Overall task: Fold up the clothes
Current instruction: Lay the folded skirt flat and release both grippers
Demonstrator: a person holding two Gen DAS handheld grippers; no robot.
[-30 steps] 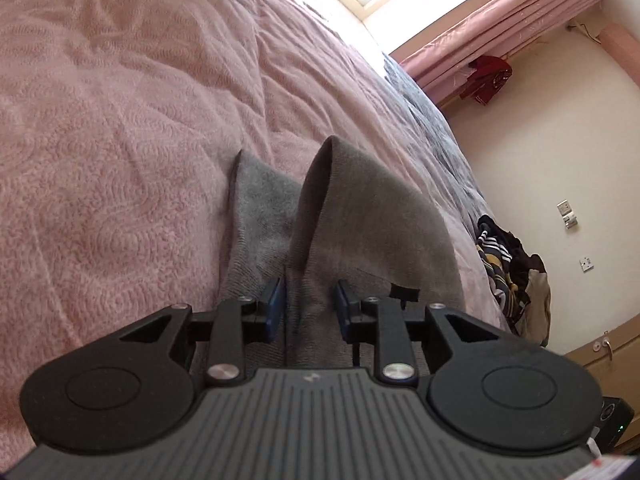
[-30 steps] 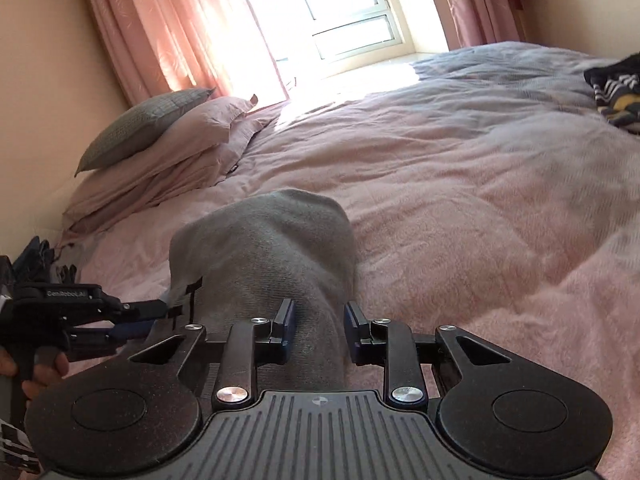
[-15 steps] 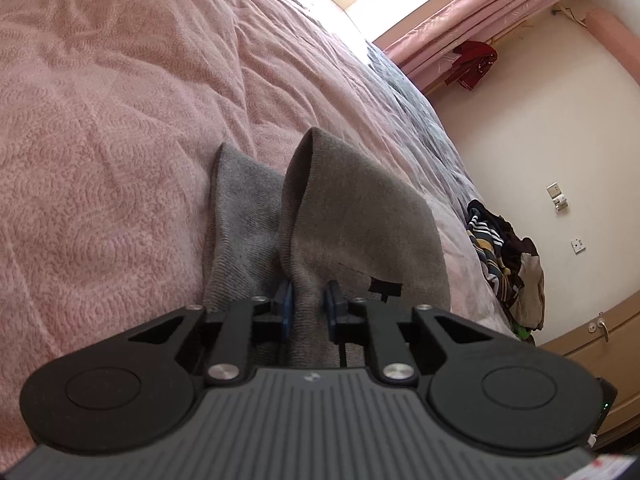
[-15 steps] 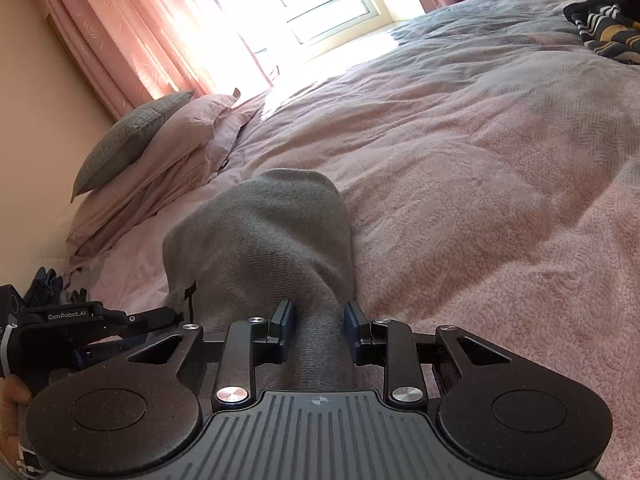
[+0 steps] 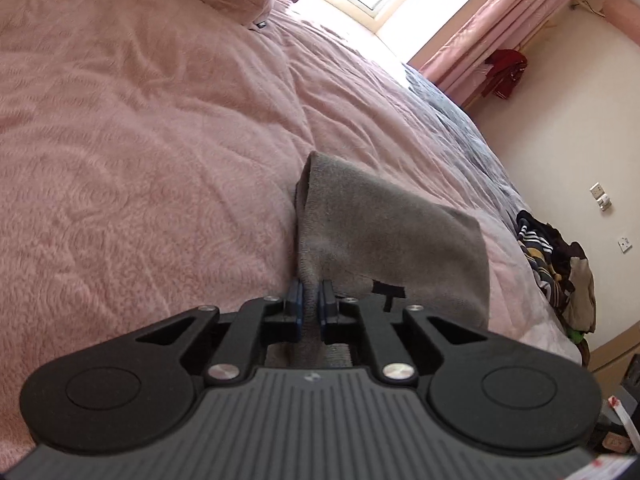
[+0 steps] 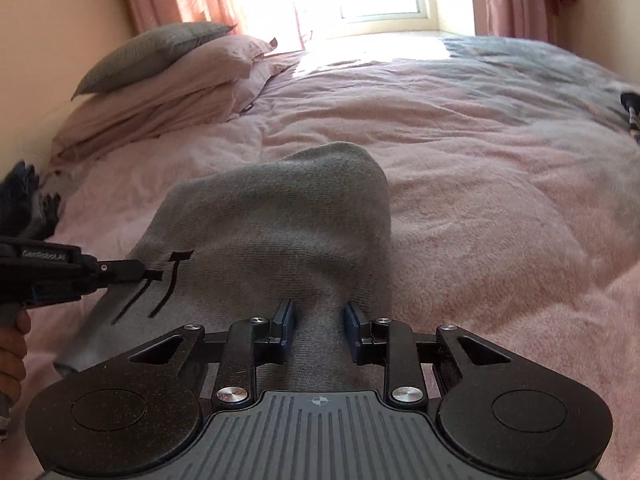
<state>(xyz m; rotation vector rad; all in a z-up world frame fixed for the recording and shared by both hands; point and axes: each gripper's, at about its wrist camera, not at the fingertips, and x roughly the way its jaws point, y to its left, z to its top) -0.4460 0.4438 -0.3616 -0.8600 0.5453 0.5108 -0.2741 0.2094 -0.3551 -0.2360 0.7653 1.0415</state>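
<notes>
A grey knitted garment [image 5: 384, 240] lies folded over on the pink bed cover [image 5: 140, 160], with a black printed mark [image 5: 388, 290] near its close edge. My left gripper [image 5: 310, 300] is shut on the garment's near left edge, a thin fold pinched between its blue pads. In the right wrist view the garment [image 6: 272, 220] rises in a hump and narrows to a bunched neck between the fingers of my right gripper [image 6: 318, 316], which is shut on it. The left gripper [image 6: 148, 276] shows there at the left, holding the edge by the black mark.
Stacked pillows [image 6: 160, 72] lie at the head of the bed under a bright window. A heap of dark and striped clothes [image 5: 560, 264] sits past the bed's far side by the wall. A person's hand [image 6: 12, 344] holds the left tool. Wide pink cover [image 6: 480, 200] stretches to the right.
My left gripper's jaws have closed from wide apart onto the garment's edge. The raised fold has come down over the lower layer. The right gripper's hold looks the same.
</notes>
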